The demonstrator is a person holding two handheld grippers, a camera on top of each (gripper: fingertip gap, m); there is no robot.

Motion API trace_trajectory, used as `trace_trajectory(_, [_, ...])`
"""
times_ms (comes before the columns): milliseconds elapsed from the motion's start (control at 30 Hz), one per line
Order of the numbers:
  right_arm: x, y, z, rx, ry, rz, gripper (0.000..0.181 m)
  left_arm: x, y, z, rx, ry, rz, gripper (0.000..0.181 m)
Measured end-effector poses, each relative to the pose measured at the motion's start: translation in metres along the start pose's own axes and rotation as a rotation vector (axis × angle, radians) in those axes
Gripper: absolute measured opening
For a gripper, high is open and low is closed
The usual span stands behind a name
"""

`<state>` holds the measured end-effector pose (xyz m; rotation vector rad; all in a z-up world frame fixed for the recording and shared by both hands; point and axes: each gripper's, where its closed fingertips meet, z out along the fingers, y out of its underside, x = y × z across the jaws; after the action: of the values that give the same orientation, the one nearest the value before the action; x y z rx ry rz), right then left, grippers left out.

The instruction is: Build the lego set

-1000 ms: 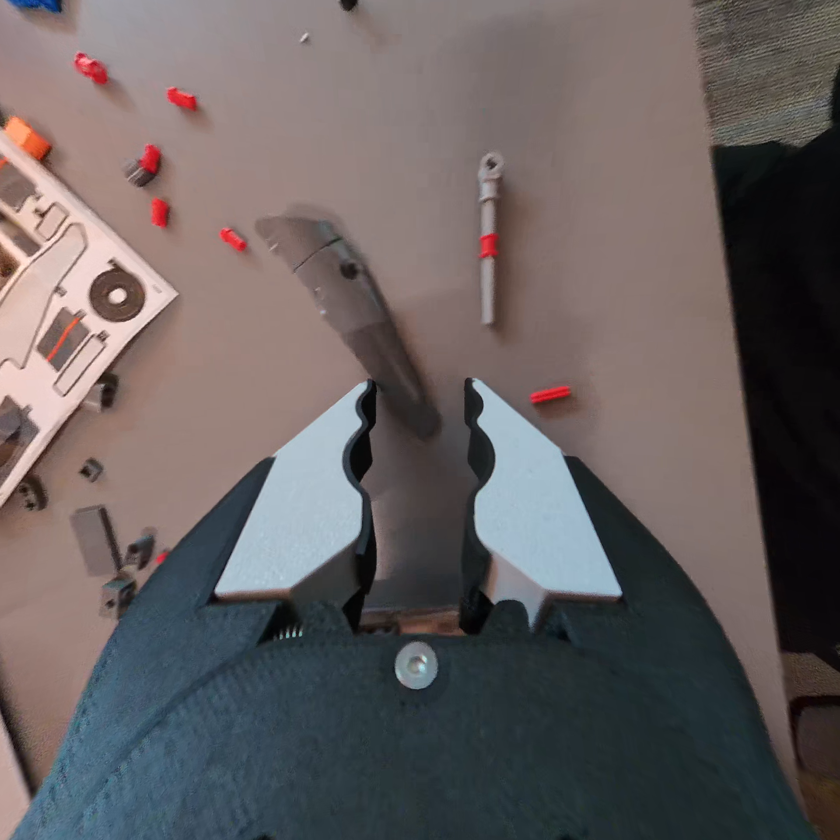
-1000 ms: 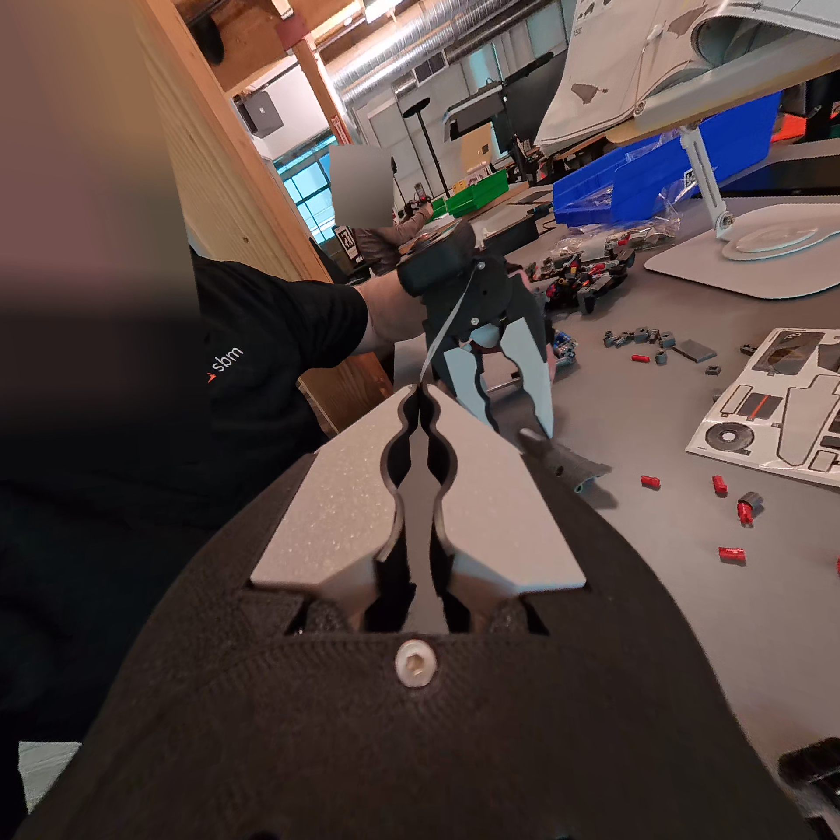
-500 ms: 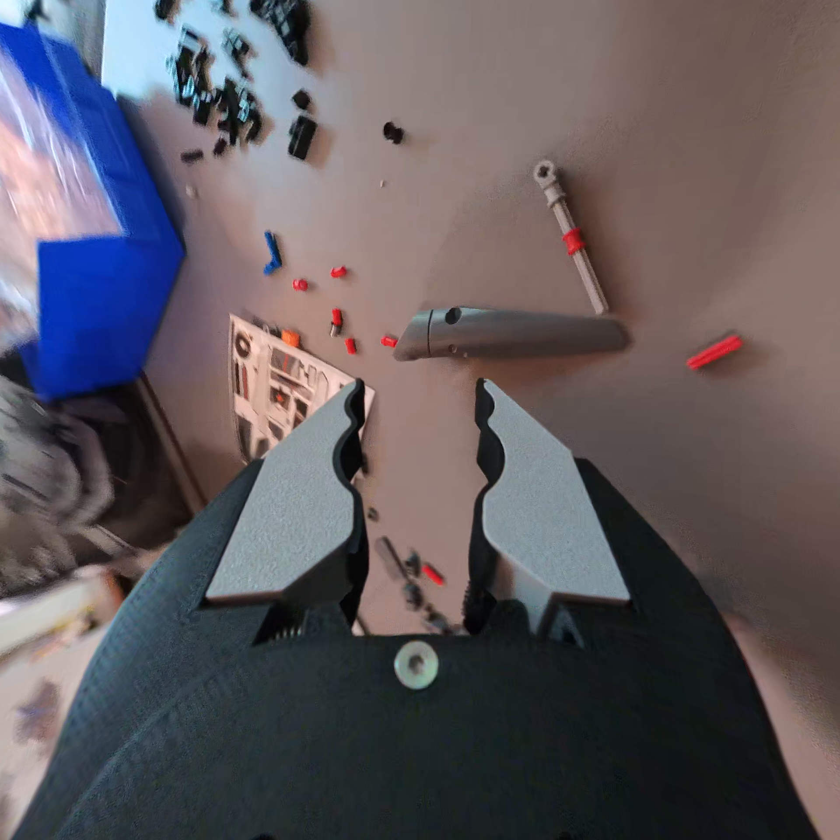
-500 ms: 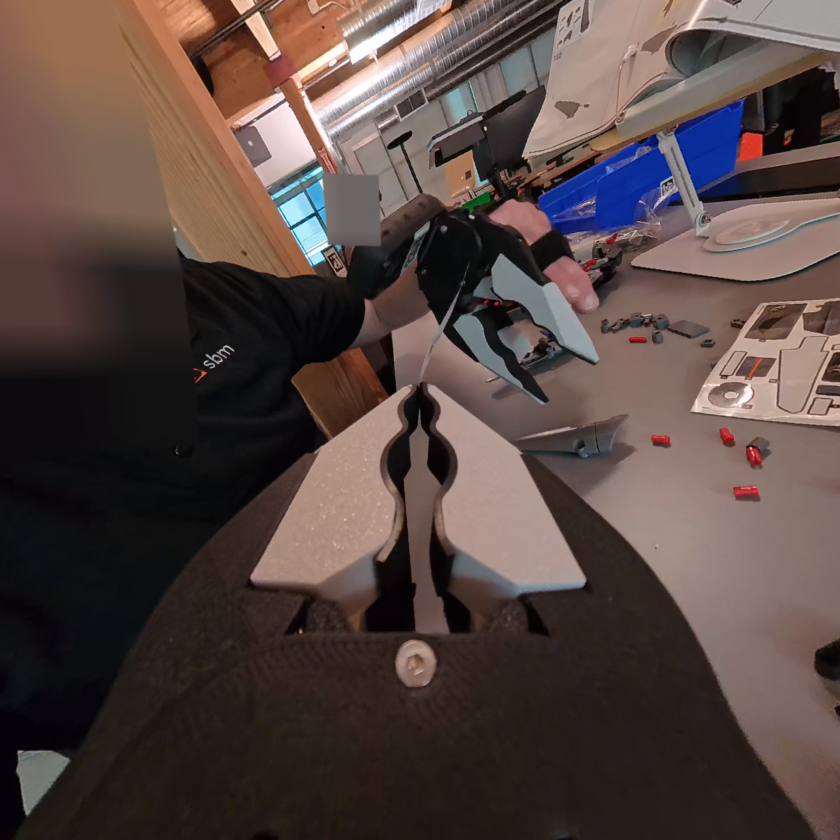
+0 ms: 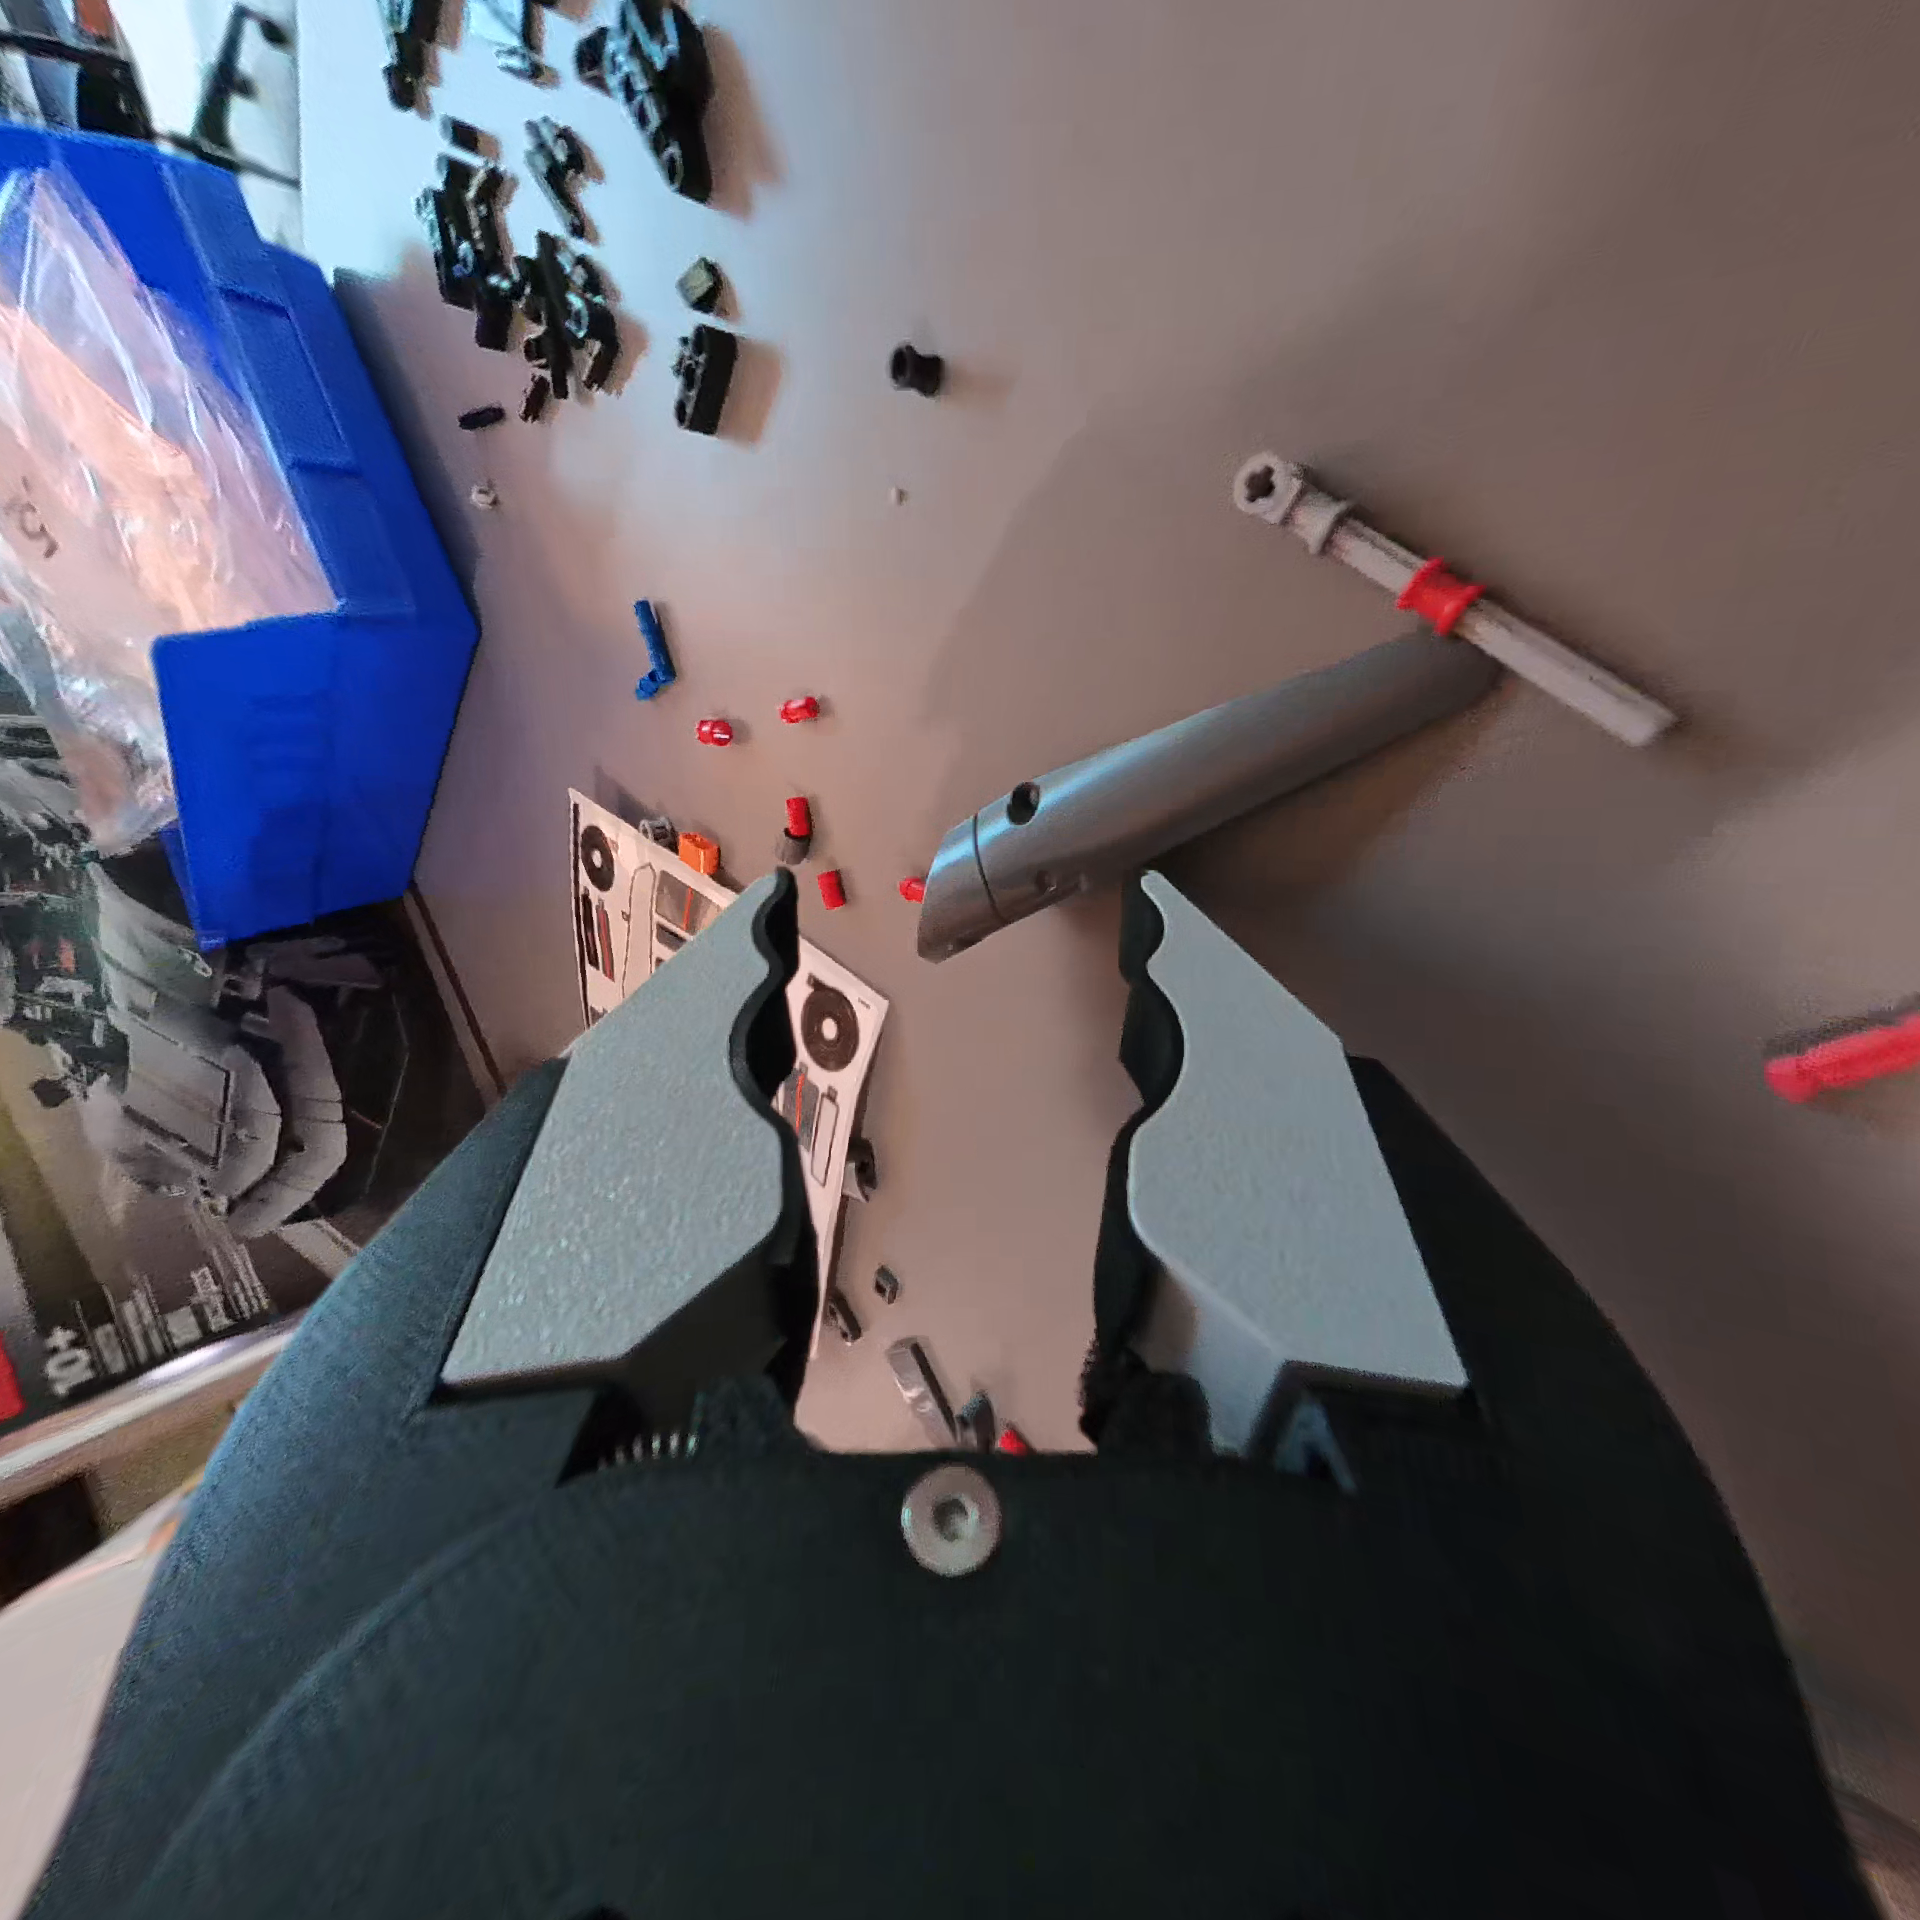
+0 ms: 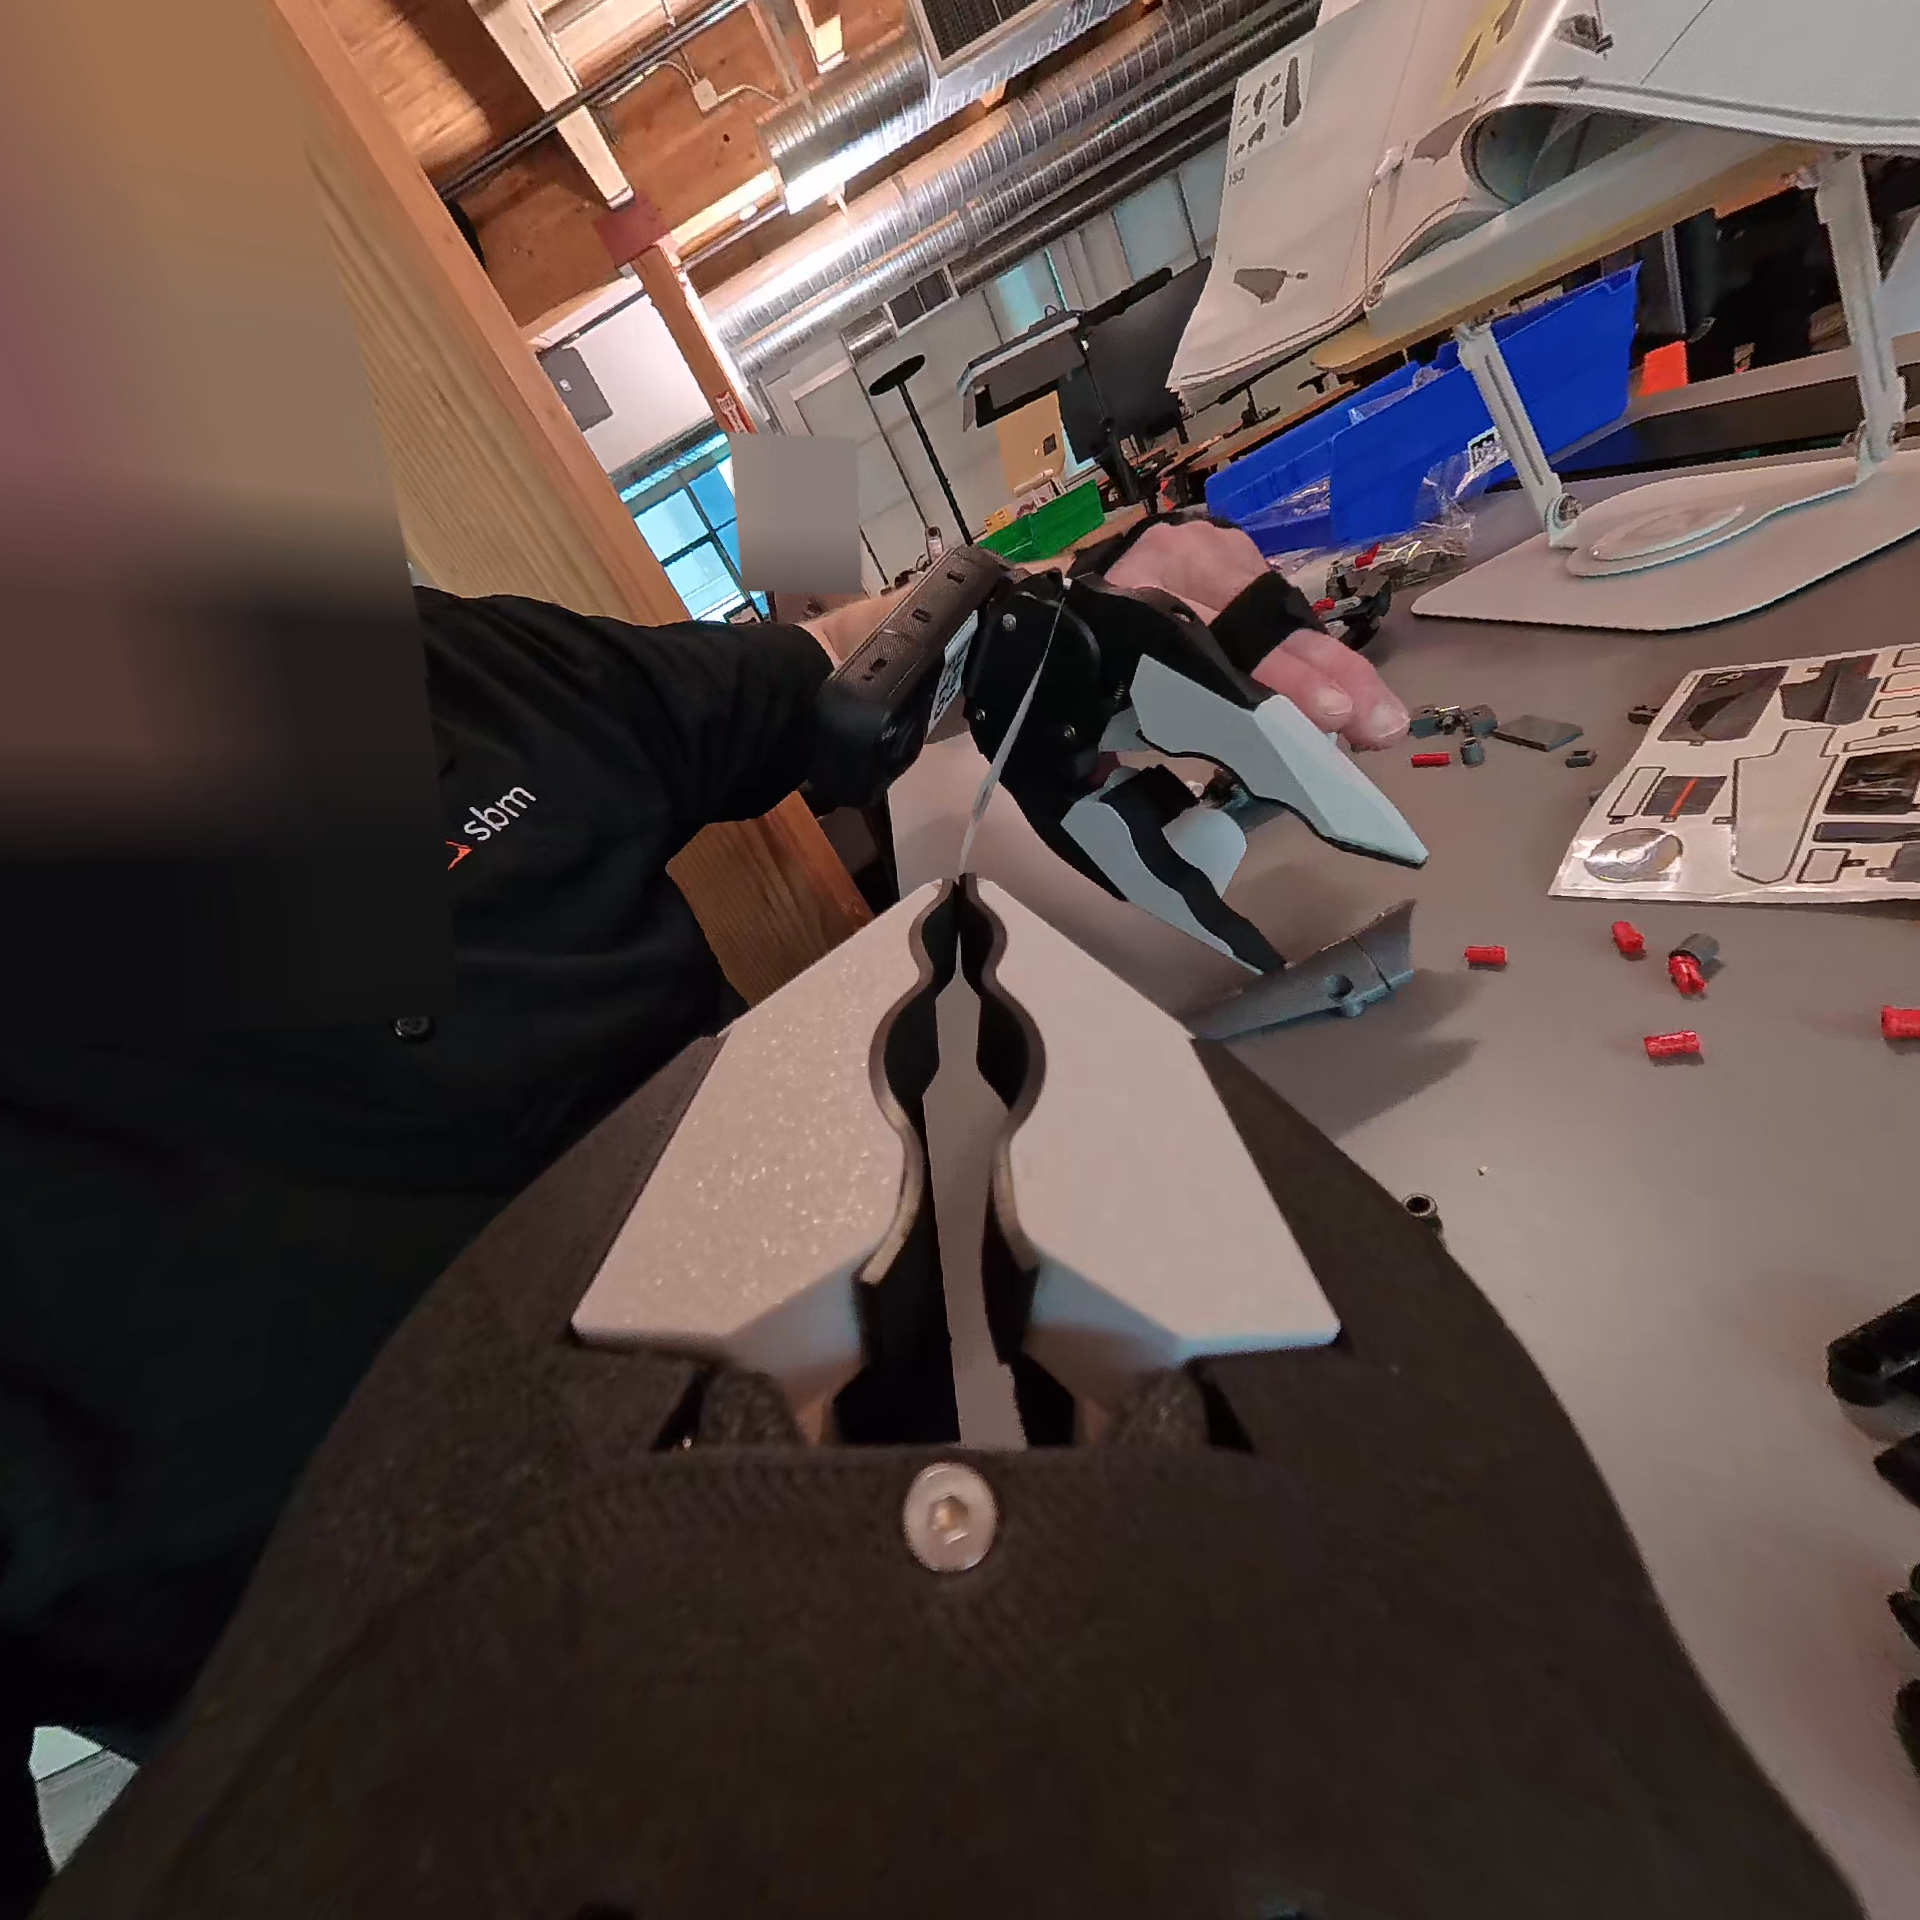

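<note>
My left gripper [image 5: 961, 894] is open and empty, hovering above the grey table. Its tips are just short of the blunt end of a long grey curved panel [image 5: 1174, 790]. A grey axle with a red bush [image 5: 1455, 603] lies beyond the panel, and a red axle [image 5: 1839, 1060] lies to the right. In the right wrist view the left gripper [image 6: 1340, 909] hangs over the same panel [image 6: 1320, 982]. My right gripper [image 6: 961, 883] is shut on a thin white strip [image 6: 982, 800] that sticks up past its tips. A sticker sheet [image 6: 1766, 790] lies on the table.
A blue bin [image 5: 301, 707] with plastic bags and a set box [image 5: 156, 1143] stand at the left. Black lego parts [image 5: 551, 281] lie at the far end, and small red pins [image 5: 800, 821] lie near the sticker sheet [image 5: 831, 1029]. A white stand base [image 6: 1662, 561] holds a booklet. About 15 cm separates my left fingertips from my right. The red axle [image 5: 1839, 1060] lies some 9 cm from my left tips, 20 cm from my right tips.
My left gripper has lifted, swung round and opened wider; the grey panel now lies crosswise just past its tips. My right gripper has stayed shut on the strip.
</note>
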<state>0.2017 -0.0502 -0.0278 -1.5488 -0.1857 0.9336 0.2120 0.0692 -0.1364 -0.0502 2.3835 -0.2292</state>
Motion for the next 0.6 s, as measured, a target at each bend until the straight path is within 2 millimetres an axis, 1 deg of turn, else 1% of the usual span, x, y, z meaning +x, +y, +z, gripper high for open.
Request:
trace_trajectory(100, [0.0,0.0,-0.004,0.008,0.006,-0.003,0.0,-0.005,-0.003,0.005,-0.022,-0.026,-0.057,0.059])
trace_trajectory(167, [0.001,0.001,-0.006,0.011,0.011,-0.002,0.0,-0.009,-0.003,0.011,-0.061,-0.045,-0.111,0.054])
trace_trajectory(233, [0.002,0.001,-0.009,0.012,0.017,-0.001,0.0,-0.011,-0.006,0.013,-0.07,-0.061,-0.142,0.054])
trace_trajectory(333, [0.004,0.004,-0.011,-0.002,0.035,-0.003,0.0,-0.015,-0.007,0.012,-0.074,-0.072,-0.142,0.056])
trace_trajectory(400, [0.007,0.005,-0.014,-0.027,0.057,-0.015,0.0,-0.022,-0.004,0.005,-0.07,-0.074,-0.184,0.056])
trace_trajectory(467, [0.01,0.007,-0.016,-0.068,0.086,-0.038,0.0,-0.037,-0.008,-0.008,-0.005,-0.09,-0.272,0.052])
trace_trajectory(500, [0.012,0.009,-0.017,-0.097,0.109,-0.054,0.0,-0.041,-0.012,-0.016,0.034,-0.071,-0.319,0.052])
trace_trajectory(567, [0.016,0.012,-0.018,-0.157,0.149,-0.084,0.0,-0.055,-0.031,-0.035,0.172,-0.042,-0.417,0.044])
trace_trajectory(600, [0.017,0.013,-0.018,-0.191,0.167,-0.103,0.0,-0.057,-0.042,-0.043,0.235,-0.002,-0.441,0.043])
